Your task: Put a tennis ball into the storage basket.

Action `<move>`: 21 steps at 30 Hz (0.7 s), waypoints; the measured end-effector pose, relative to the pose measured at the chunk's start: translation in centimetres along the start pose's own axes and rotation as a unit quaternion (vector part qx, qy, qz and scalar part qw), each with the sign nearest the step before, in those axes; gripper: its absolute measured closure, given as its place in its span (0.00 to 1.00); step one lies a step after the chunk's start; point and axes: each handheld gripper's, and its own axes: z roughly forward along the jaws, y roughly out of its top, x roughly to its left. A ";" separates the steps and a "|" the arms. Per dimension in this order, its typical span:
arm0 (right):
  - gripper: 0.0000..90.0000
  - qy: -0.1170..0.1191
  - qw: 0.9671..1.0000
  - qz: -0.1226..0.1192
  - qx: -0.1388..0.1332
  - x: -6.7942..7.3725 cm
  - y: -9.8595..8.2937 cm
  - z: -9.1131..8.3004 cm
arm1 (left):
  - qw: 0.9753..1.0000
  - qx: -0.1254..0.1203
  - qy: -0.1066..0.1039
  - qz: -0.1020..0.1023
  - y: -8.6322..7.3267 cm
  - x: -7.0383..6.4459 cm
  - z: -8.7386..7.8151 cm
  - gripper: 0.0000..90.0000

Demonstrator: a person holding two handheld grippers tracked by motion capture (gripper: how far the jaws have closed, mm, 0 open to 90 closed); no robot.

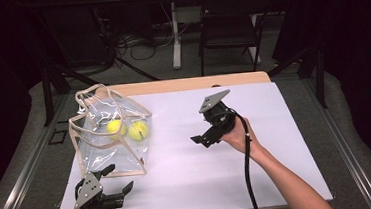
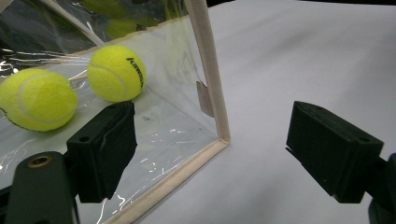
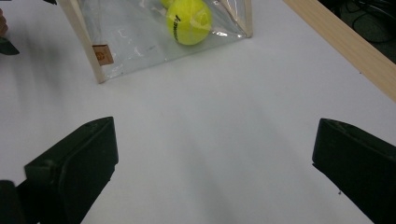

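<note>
Tongs sit wide apart on both sides, and both hold nothing. The left tongs [image 1: 110,183] rest low near the front left corner of the desk [image 1: 277,142], just in front of a clear bag [image 1: 97,156]. One of their black fingers [image 2: 105,149] sits right by the bag's front side; I cannot tell if it touches. The bag stands near the left edge of the desk, with pale trim along its edges and its handles up. Two yellow balls lie inside it, close together. One ball [image 2: 116,73] has black letters on it, and the other ball [image 2: 37,99] lies beside it. The right tongs [image 1: 205,139] hang above the middle of the desk, well apart from the bag and pointing toward it. A hand [image 1: 238,135] holds them from behind.
</note>
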 end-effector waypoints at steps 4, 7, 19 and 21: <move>0.00 -0.002 1.000 0.005 -0.001 0.1 -0.9 -0.5 | 1.000 0.000 0.000 -0.002 0.0 0.0 0.1 0.18; 0.00 -0.003 1.000 0.008 0.000 0.3 -1.6 -0.8 | 1.000 0.001 0.000 -0.004 0.0 0.0 0.1 0.18; 0.00 -0.016 1.000 0.017 0.004 0.8 -4.9 -2.1 | 1.000 0.002 0.000 -0.006 0.0 0.0 0.1 0.18; 0.00 -0.019 1.000 0.019 0.005 0.9 -5.4 -2.4 | 1.000 0.002 0.000 -0.006 0.0 0.0 0.1 0.18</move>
